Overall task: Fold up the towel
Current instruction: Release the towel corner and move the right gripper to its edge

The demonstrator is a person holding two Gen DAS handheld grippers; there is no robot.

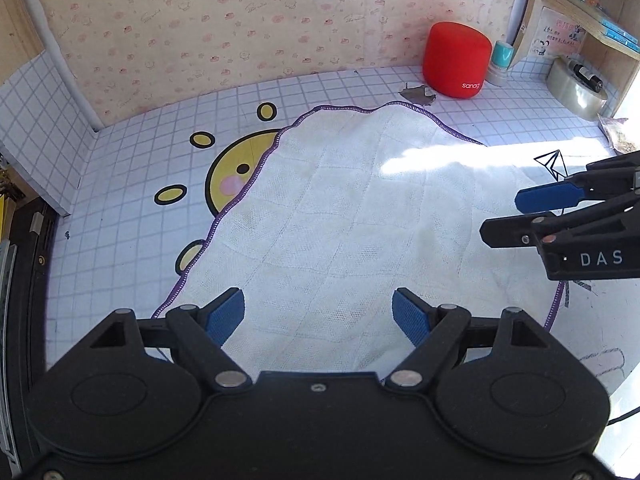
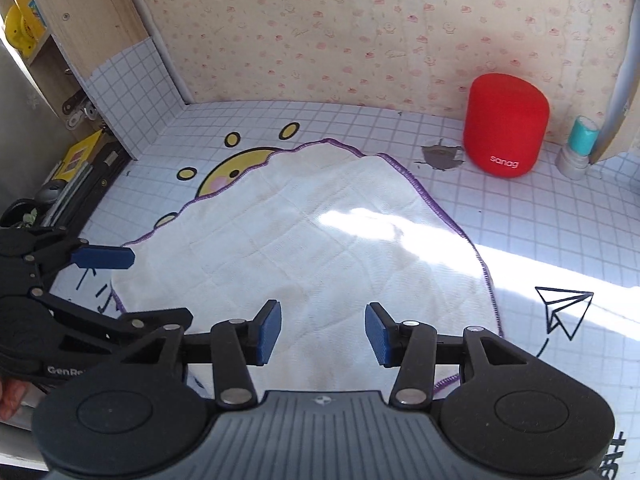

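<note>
White purple-edged waffle towel [image 1: 352, 216] lies spread, one layer, unfolded. Left hand-held gripper [image 1: 319, 314] and right hand-held gripper [image 2: 323, 330] both gape empty above near edge.

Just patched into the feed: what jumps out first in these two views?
A white towel with purple edging lies spread mid-table, covering part of a yellow cartoon face. A red speaker stands at the back wall. Both grippers, left and right, hover open over the towel's near edge.

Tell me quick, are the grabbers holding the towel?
Left hand-held gripper: open, holding nothing, above the towel.
Right hand-held gripper: open, holding nothing.
</note>
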